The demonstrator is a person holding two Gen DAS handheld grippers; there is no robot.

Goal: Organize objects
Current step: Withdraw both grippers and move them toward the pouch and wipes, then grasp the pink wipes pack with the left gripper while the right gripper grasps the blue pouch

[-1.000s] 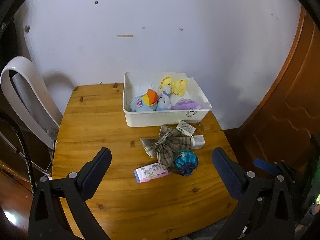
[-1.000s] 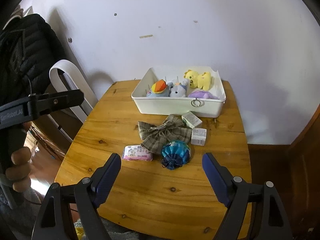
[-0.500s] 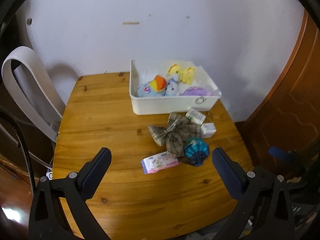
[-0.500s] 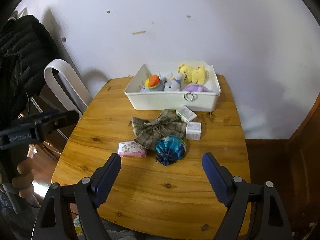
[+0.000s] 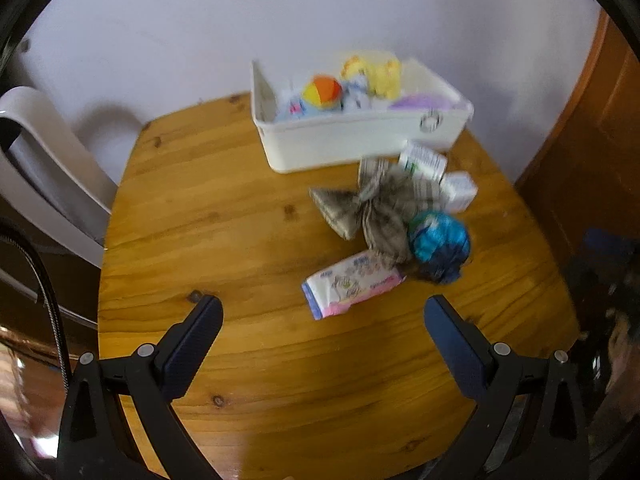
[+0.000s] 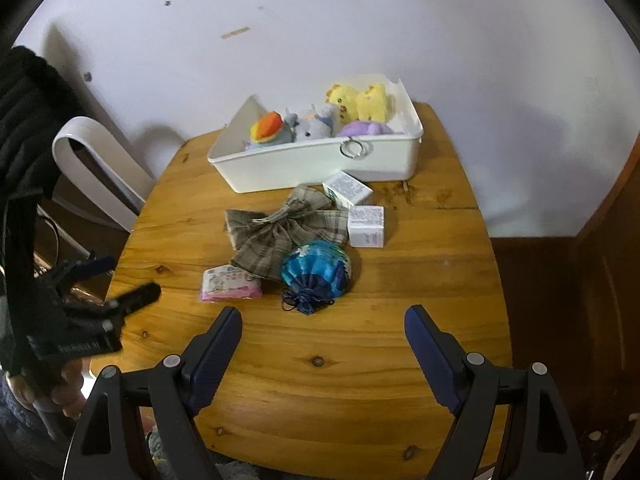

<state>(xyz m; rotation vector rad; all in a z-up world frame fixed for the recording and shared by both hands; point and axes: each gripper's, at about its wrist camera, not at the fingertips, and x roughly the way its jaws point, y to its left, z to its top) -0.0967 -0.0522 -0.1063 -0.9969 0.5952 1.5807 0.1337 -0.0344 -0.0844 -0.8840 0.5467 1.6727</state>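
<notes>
While both tools hover above the near edge of the wooden worktop point(image 6: 360, 380), the left hand-held gripper point(image 5: 322, 332) is spread wide with nothing between its fingers, and the right hand-held gripper point(image 6: 323, 334) is equally wide and empty. White bin point(image 6: 320, 164) sits at the far side against the wall, holding plush toys: a yellow one point(image 6: 360, 102) at the back, a blue one with orange-red mane point(image 6: 269, 128), a grey-blue one point(image 6: 314, 124) beside it, a purple one point(image 6: 366, 129) at the front right; a metal ring point(image 6: 352, 148) hangs on its front wall. Loose on the worktop just in front of the bin: plaid bow point(image 6: 280, 232), two small white cartons point(image 6: 347, 189) point(image 6: 366, 226) touching its right side, blue pouch point(image 6: 316, 272) against its near edge, pink tissue pack point(image 6: 231, 283) to the pouch's left. Left view is motion-blurred.
</notes>
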